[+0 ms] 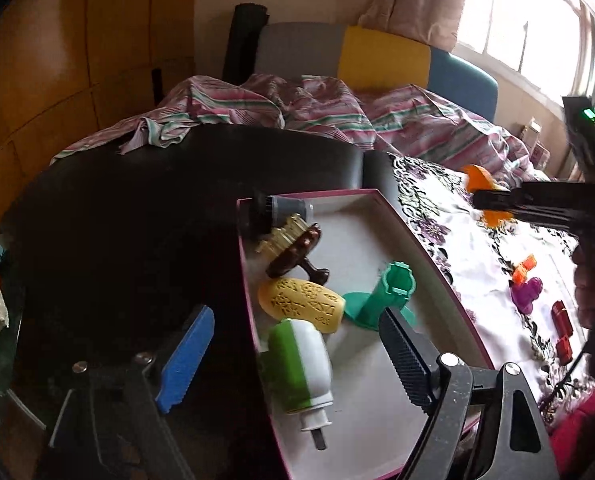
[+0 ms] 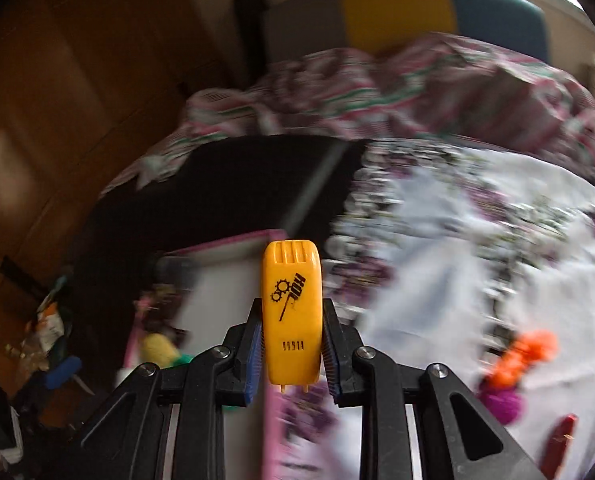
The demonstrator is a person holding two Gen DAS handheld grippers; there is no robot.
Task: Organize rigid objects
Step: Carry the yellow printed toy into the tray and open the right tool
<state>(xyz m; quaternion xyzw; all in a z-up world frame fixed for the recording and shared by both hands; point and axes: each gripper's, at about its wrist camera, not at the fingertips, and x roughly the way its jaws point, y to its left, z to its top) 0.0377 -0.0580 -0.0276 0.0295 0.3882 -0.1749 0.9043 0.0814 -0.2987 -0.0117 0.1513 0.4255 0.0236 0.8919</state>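
Pinching a yellow block [image 2: 292,316] between its pads, the right gripper [image 2: 292,354] holds it upright above the near edge of the box [image 2: 225,248]; the block carries a black gear logo and small digits. From the left wrist view the same gripper [image 1: 493,200] shows at the right, dark against the window, with an orange-yellow piece [image 1: 479,178] in its tip, above the floral cloth [image 1: 457,248].

The left gripper [image 1: 293,364] is spread wide, nothing between its blue pad [image 1: 185,364] and black pad [image 1: 407,356]. It hangs over the near left corner of the box [image 1: 437,280], a shallow pink-rimmed tray with a white floor. Inside lie a green-and-white bottle [image 1: 301,368] nearest the camera, a yellow patterned oval [image 1: 301,304] just behind it, and a teal piece [image 1: 381,296] to the right of that. Farther back sit a brown knob [image 1: 297,258], a gold piece [image 1: 283,234] and a grey-and-black cylinder [image 1: 277,210] at the far left corner.

On the cloth to the right of the box, well apart from it, lie a small orange piece [image 1: 523,268], a purple piece [image 1: 527,294] just beside it, and two red pieces [image 1: 562,330]. The right wrist view is blurred, so those show only as colour smears. The box rests partly on a dark bench [image 1: 137,220], with a striped bedsheet [image 1: 297,108] behind.
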